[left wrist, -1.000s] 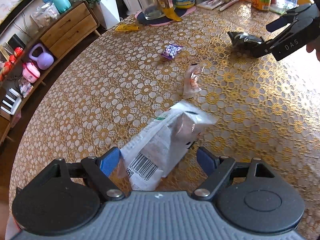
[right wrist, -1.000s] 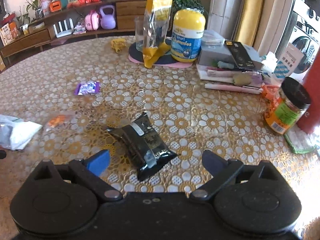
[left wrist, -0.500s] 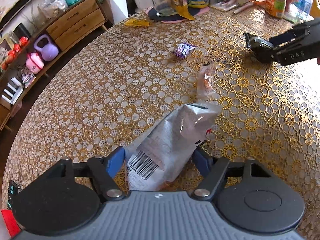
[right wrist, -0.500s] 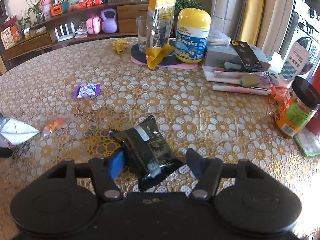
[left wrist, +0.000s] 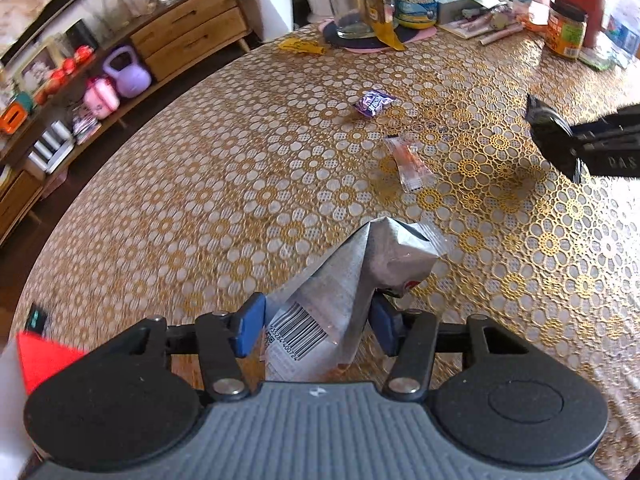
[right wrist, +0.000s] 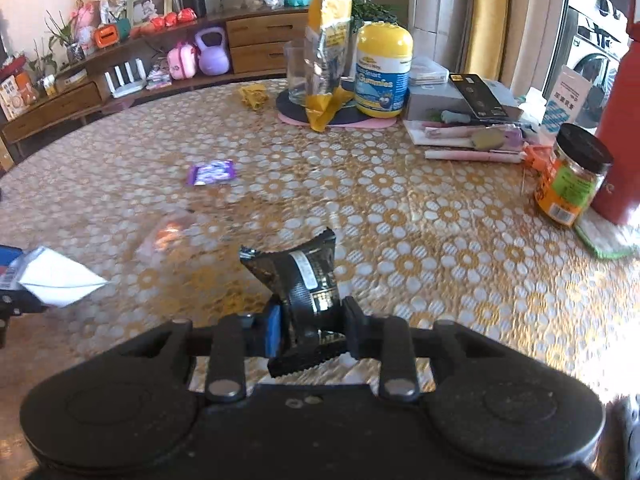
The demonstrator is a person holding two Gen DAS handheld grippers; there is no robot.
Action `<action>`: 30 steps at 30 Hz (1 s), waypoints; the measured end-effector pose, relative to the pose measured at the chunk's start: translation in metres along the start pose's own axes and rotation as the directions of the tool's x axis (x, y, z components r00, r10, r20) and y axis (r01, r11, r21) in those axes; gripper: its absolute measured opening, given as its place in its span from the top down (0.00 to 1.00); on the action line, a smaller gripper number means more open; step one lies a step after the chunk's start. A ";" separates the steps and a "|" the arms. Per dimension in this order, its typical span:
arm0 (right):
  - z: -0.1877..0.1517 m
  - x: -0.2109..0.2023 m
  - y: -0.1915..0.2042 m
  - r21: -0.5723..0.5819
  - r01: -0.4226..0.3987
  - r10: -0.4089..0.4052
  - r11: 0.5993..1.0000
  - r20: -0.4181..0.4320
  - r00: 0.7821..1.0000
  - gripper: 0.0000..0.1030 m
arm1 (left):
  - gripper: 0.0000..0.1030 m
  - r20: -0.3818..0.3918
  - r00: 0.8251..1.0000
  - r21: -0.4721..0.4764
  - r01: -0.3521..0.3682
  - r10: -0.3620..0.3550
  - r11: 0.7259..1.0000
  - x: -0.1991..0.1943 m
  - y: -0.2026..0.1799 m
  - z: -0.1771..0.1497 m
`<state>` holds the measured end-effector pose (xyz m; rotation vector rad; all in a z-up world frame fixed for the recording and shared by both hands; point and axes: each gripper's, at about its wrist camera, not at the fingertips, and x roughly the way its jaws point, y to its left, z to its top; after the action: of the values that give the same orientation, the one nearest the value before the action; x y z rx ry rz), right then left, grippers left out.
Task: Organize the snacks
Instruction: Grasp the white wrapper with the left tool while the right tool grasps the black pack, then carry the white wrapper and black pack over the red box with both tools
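Observation:
My left gripper point(left wrist: 318, 326) is shut on a silver-white snack bag point(left wrist: 344, 280) with a barcode and holds it above the table. My right gripper point(right wrist: 310, 330) is shut on a black snack packet point(right wrist: 306, 280), also lifted; the packet also shows at the right of the left wrist view point(left wrist: 546, 124). The silver bag also shows at the left edge of the right wrist view point(right wrist: 56, 276). A purple candy wrapper point(left wrist: 374, 102) point(right wrist: 211, 172) and a clear packet with orange contents point(left wrist: 408, 158) point(right wrist: 168, 232) lie on the gold lace tablecloth point(left wrist: 224, 184).
At the table's far side stand a glass point(right wrist: 298, 76), a yellow bag point(right wrist: 326, 56), a gummies bottle point(right wrist: 382, 72), a yellow wrapper point(right wrist: 253, 94), boxes and pens point(right wrist: 460, 120), a black-lidded jar point(right wrist: 572, 180) and a red bottle point(right wrist: 620, 120). A wooden sideboard point(left wrist: 188, 36) lies beyond.
Both grippers closed from open onto their packets, the left on the silver bag, the right on the black packet, and lifted them off the table.

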<state>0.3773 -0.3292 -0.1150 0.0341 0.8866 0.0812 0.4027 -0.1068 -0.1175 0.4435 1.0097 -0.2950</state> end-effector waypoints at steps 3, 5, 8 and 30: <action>-0.007 -0.017 0.009 -0.003 -0.017 0.017 1.000 0.006 1.000 0.72 | 0.47 0.004 1.000 -0.055 0.007 -0.007 0.998 -0.015 -0.002 -0.009; -0.012 -0.030 0.016 -0.012 -0.031 0.031 0.999 0.012 0.999 0.72 | 0.47 0.016 1.000 -0.083 0.012 -0.011 0.996 -0.028 -0.004 -0.015; -0.018 -0.051 0.028 -0.026 -0.048 0.048 0.999 0.021 0.999 0.72 | 0.47 0.036 0.999 -0.133 0.014 -0.009 0.991 -0.047 -0.005 -0.023; -0.048 -0.188 0.123 -0.145 -0.168 0.184 0.975 0.109 0.977 0.72 | 0.46 0.159 0.986 -0.364 0.016 0.045 0.931 -0.175 -0.003 -0.091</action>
<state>0.2147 -0.2229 0.0076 -0.0087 0.7525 0.3021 0.2452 -0.0592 -0.0092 0.0863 0.8738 -0.1222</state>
